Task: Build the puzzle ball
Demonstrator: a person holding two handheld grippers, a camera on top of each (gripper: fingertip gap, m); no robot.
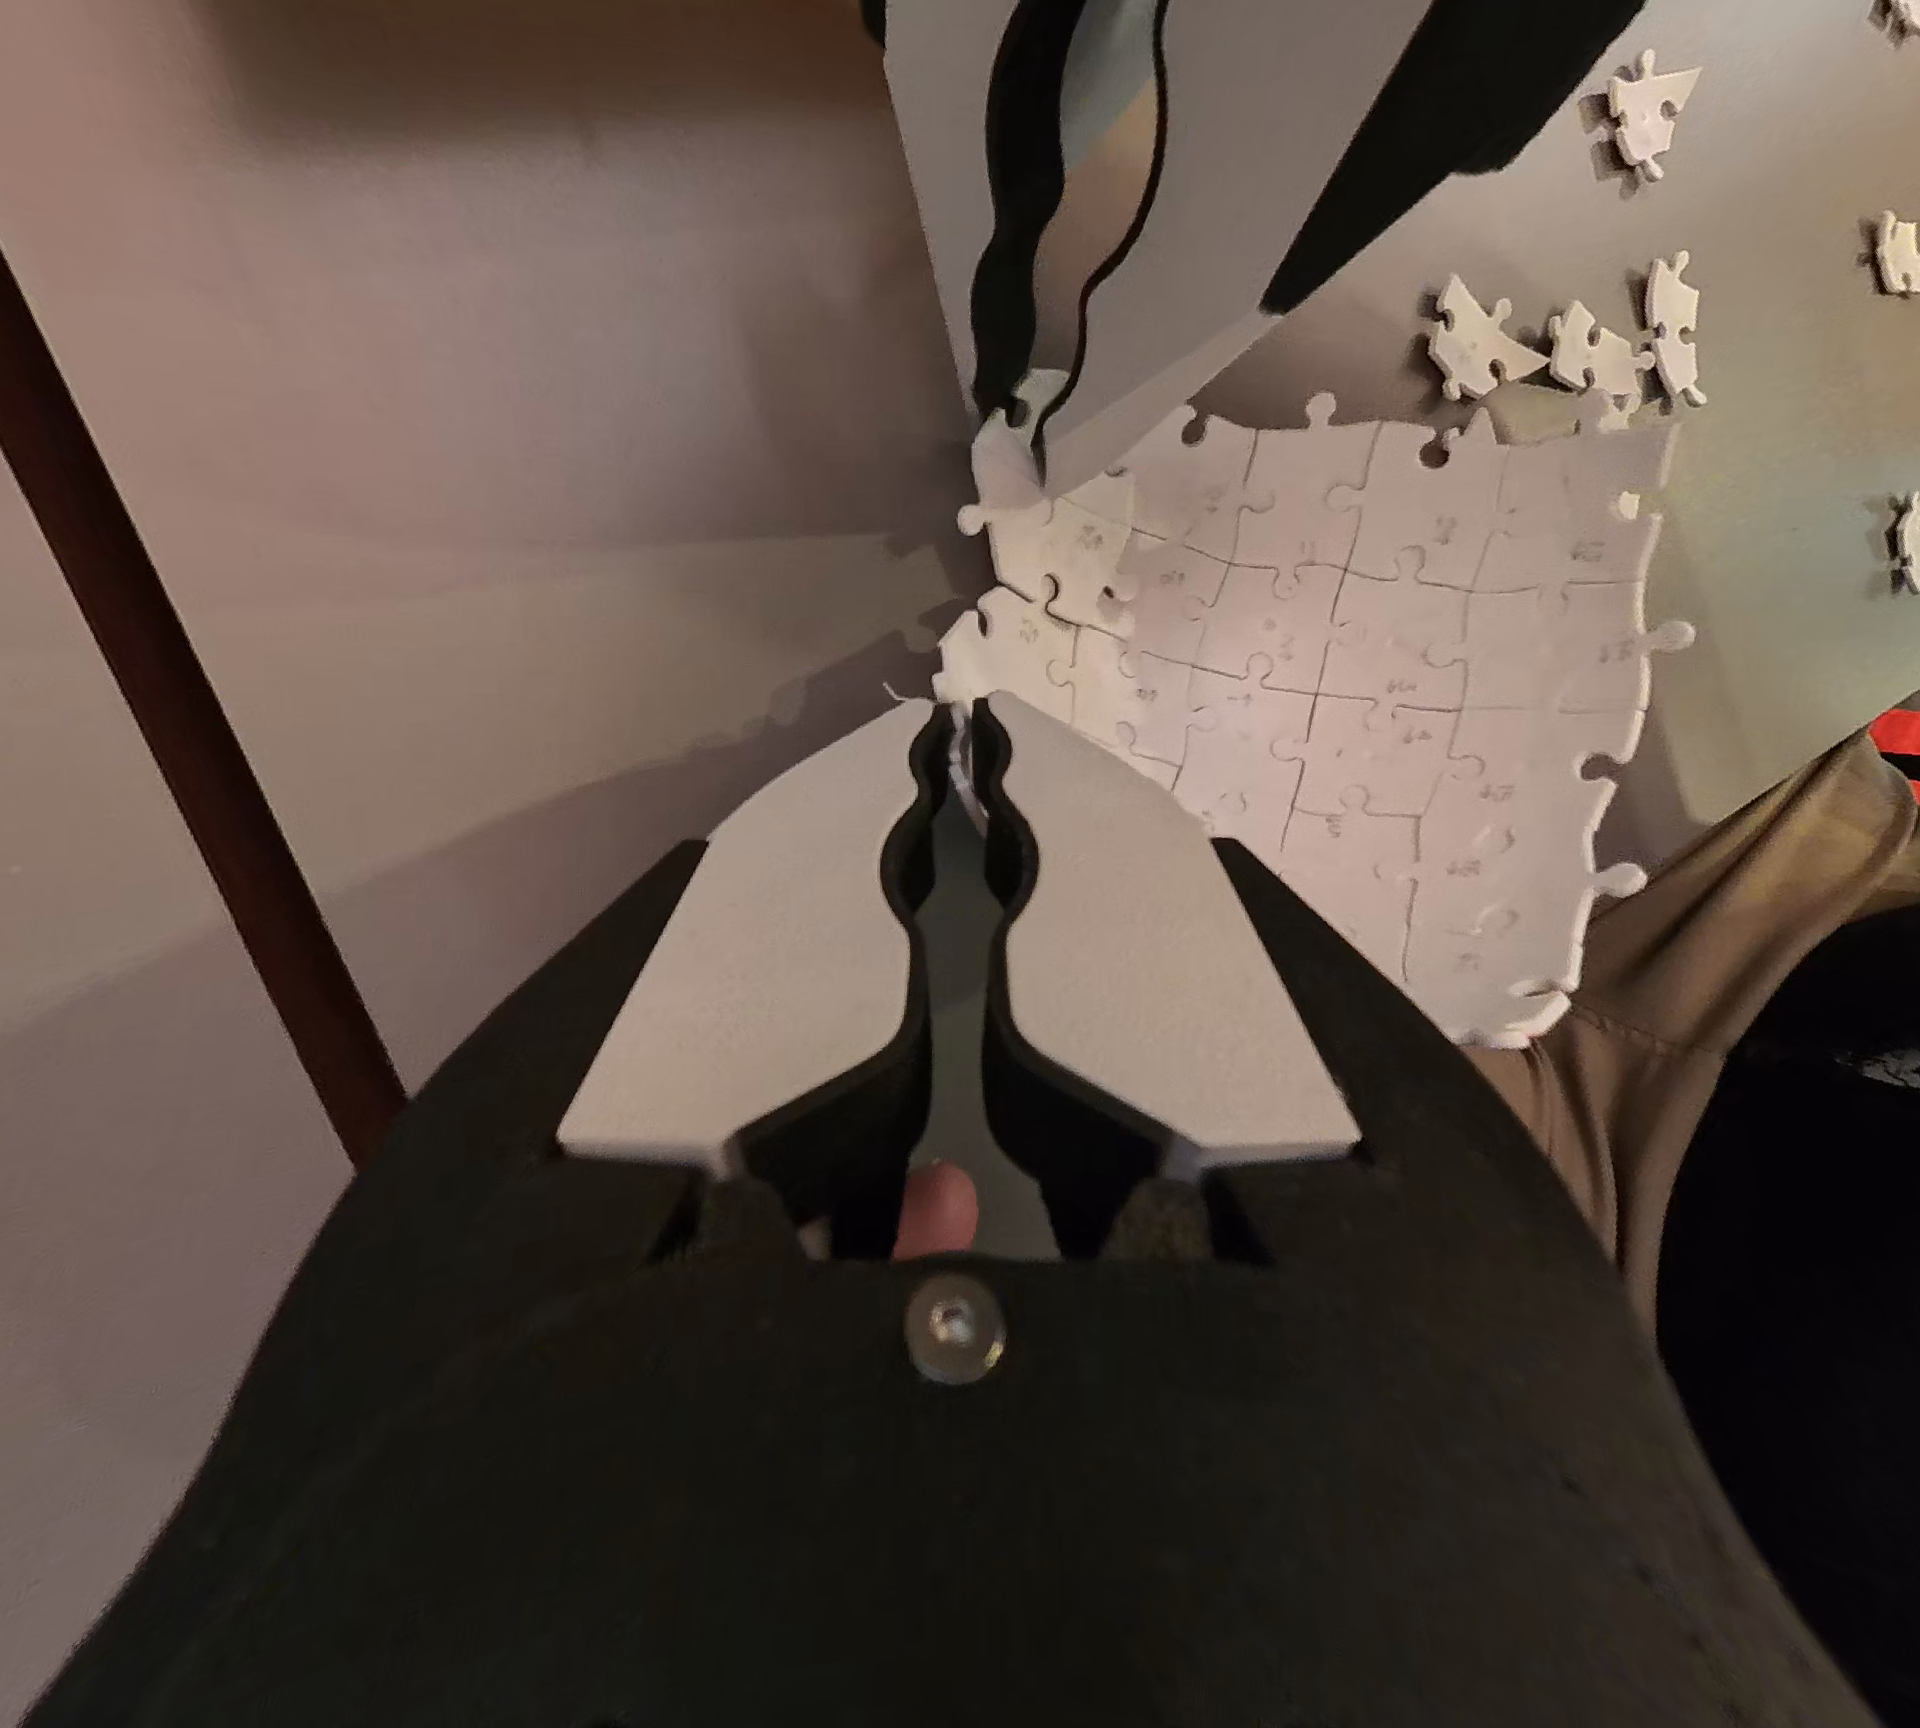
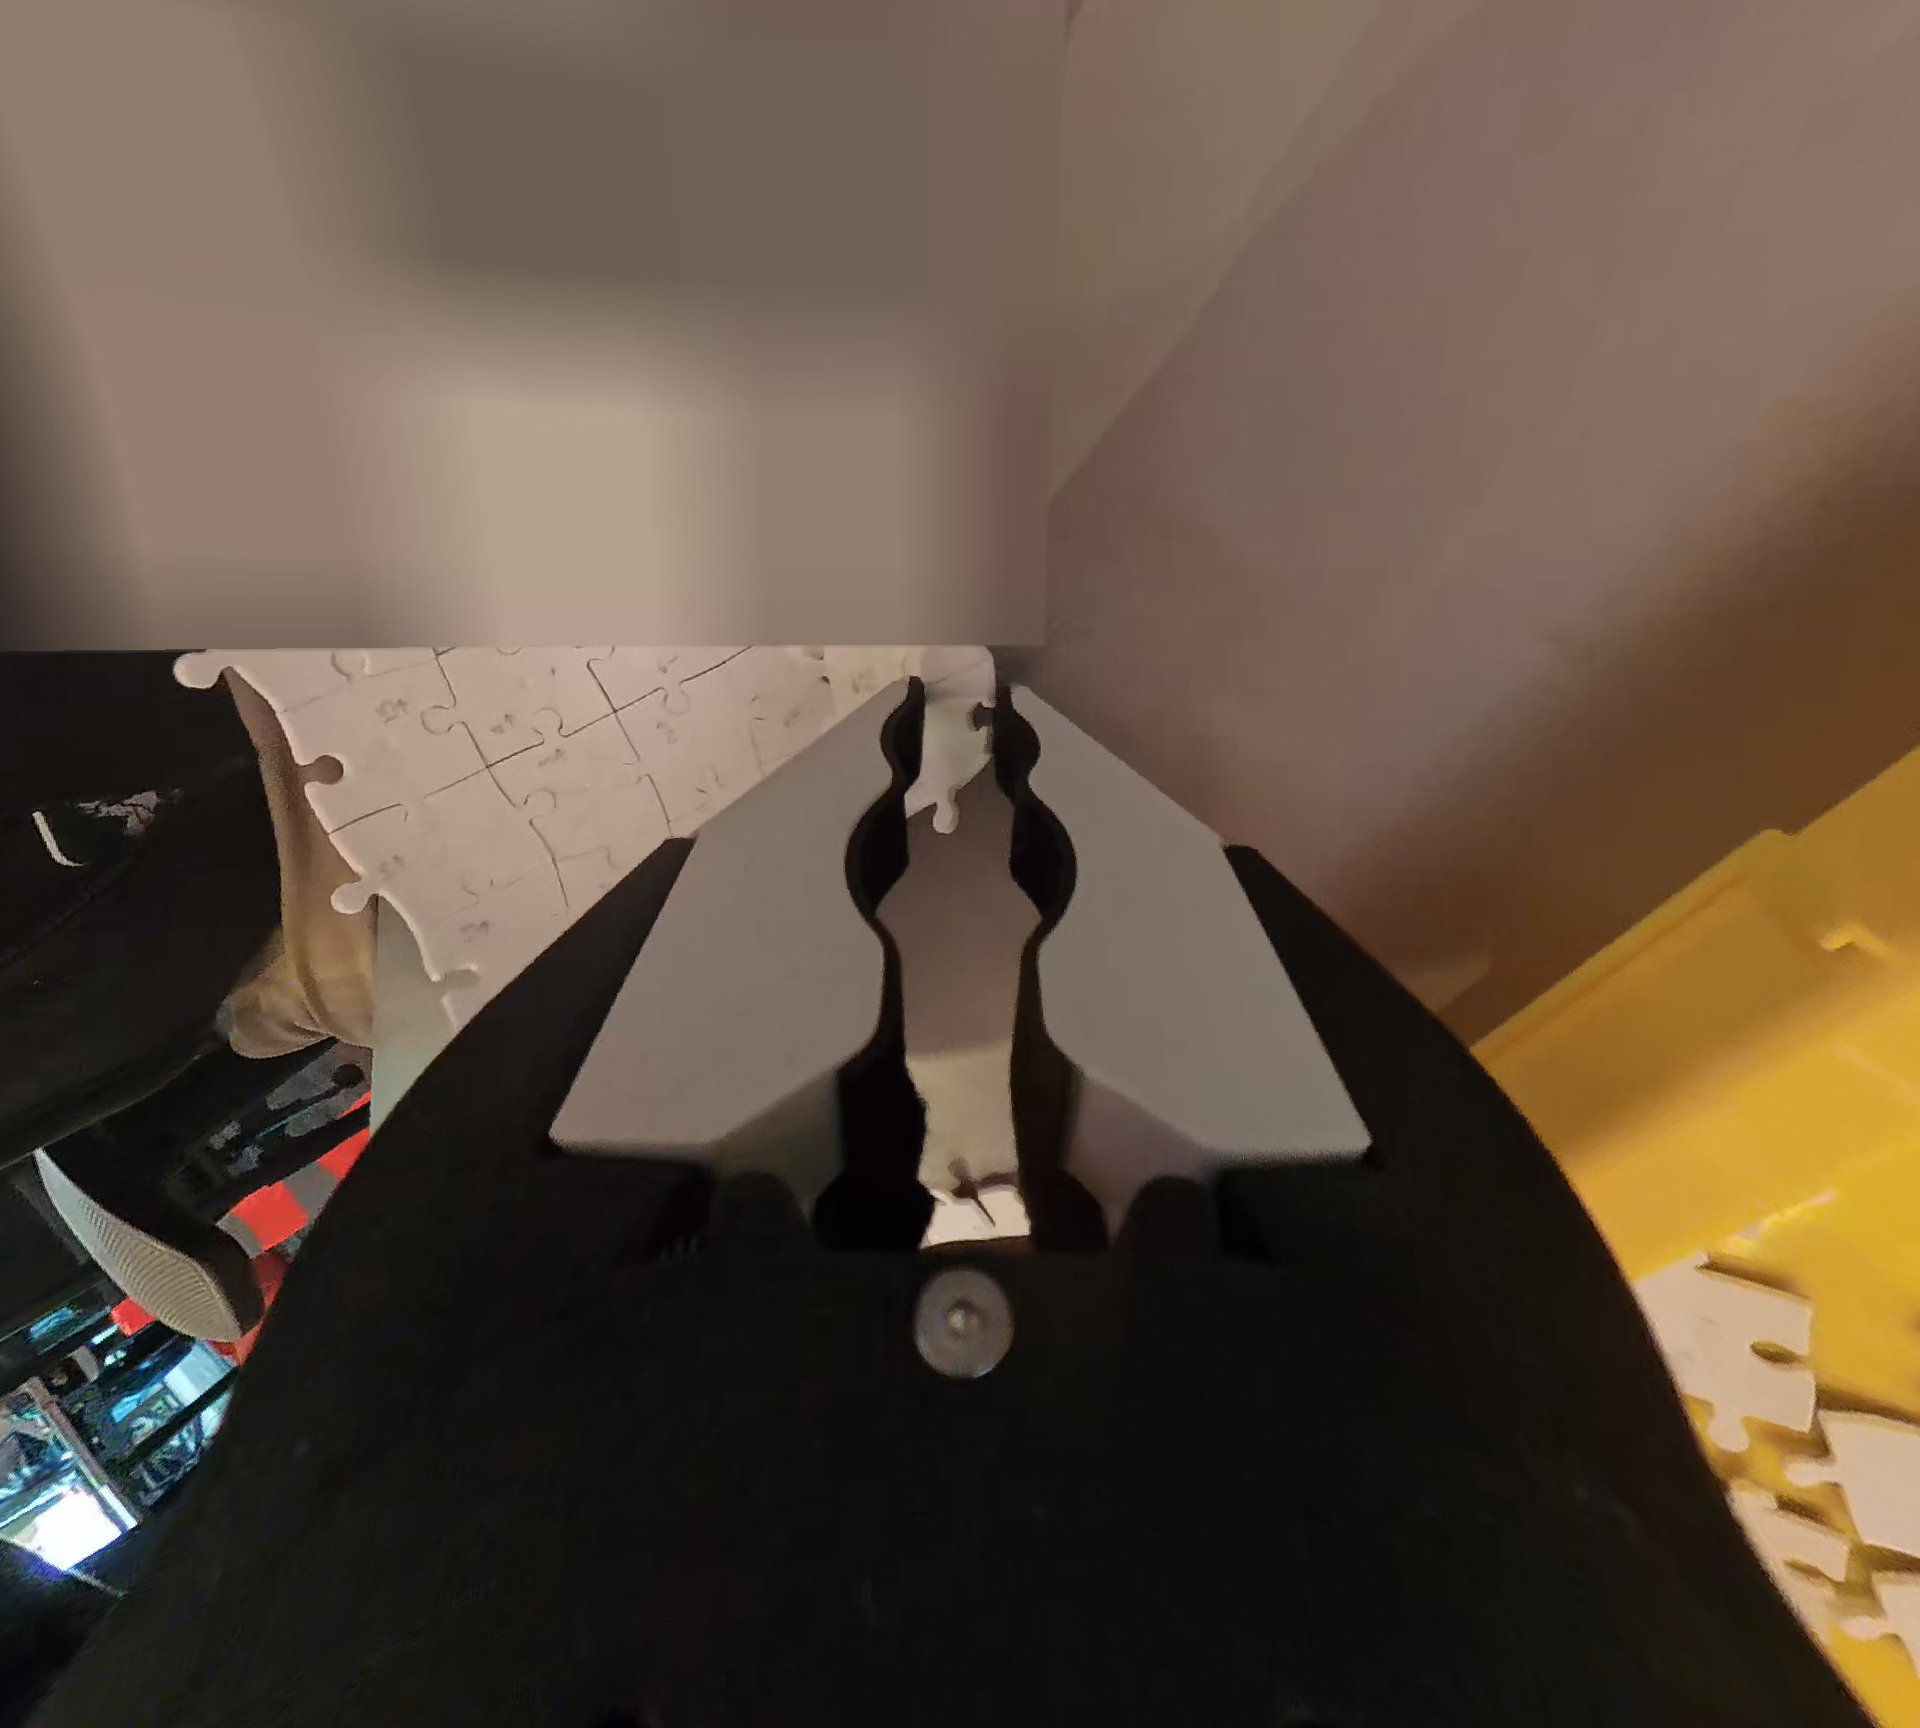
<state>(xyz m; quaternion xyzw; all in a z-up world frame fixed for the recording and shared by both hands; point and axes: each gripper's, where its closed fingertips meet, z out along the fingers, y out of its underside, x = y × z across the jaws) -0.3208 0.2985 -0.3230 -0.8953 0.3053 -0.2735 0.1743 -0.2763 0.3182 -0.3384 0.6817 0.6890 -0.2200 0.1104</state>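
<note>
the assembled puzzle sheet [image 1: 1340,670] is held in the air between both grippers, clear of the grey worktop [image 1: 1766,535]. it is a curved white panel of many interlocked pieces, with knobs and sockets exposed along its outer rim. the left gripper [image 1: 966,722] is closed narrowly on one corner piece of the sheet. the right gripper [image 1: 1023,431] is seen in the left wrist view pinching the neighbouring corner; in its own view the right gripper [image 2: 956,702] is nearly closed, with a white piece edge between the tips.

loose puzzle pieces [image 1: 1538,348] are scattered toward the far edge of the worktop, and more lie in a yellow tray [image 2: 1662,1107].

the sheet is judged to be light, thin and flexible, and the joints are likely to separate if it is bent or twisted sharply. hold is best taken at an edge piece, on its flat body rather than on a knob. grip force is to be kept moderate, as the smooth surface may slip.
</note>
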